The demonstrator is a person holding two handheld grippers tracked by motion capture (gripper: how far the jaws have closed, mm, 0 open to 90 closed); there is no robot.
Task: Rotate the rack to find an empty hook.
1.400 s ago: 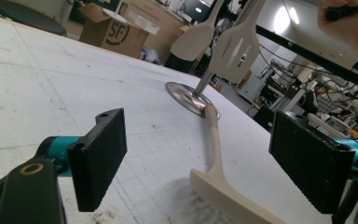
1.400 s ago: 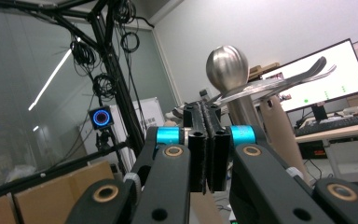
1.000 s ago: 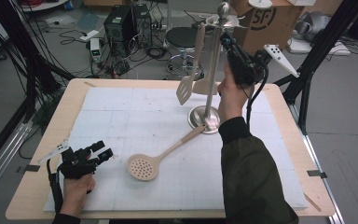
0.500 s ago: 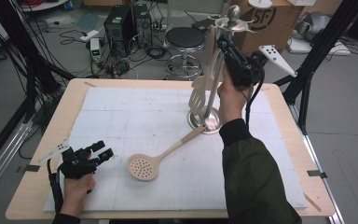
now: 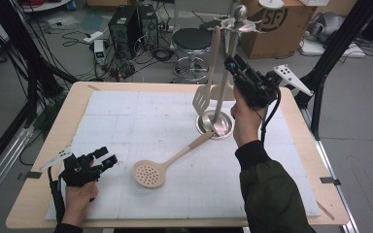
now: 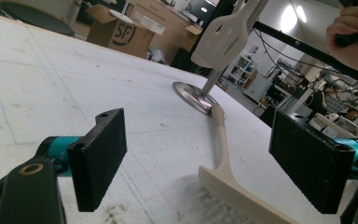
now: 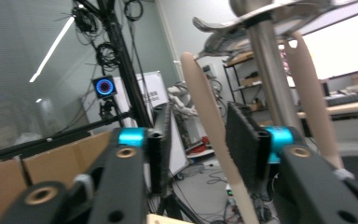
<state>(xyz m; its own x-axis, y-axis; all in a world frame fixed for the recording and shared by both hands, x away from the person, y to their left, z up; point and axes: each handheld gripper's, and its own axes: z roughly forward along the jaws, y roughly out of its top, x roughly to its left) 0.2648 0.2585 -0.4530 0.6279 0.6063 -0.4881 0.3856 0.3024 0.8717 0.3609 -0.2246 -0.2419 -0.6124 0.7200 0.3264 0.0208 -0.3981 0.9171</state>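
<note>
I am letting go: my right gripper (image 5: 231, 64) has just been opening, its jaws now standing apart with the handle of the cream slotted plastic spatula (image 5: 203, 98) between them, the pads no longer pressing it. A second ago the spatula was tilted out in my grip; now it is hanging upright from a hook of the tall steel utensil stand (image 5: 215, 123), so I judge that hanging done. The cream perforated skimmer spoon (image 5: 149, 173) is lying on the white mat, handle touching the stand's base. My left gripper (image 5: 100, 158) is resting spread and empty. I cannot make out the hook's hold itself.
</note>
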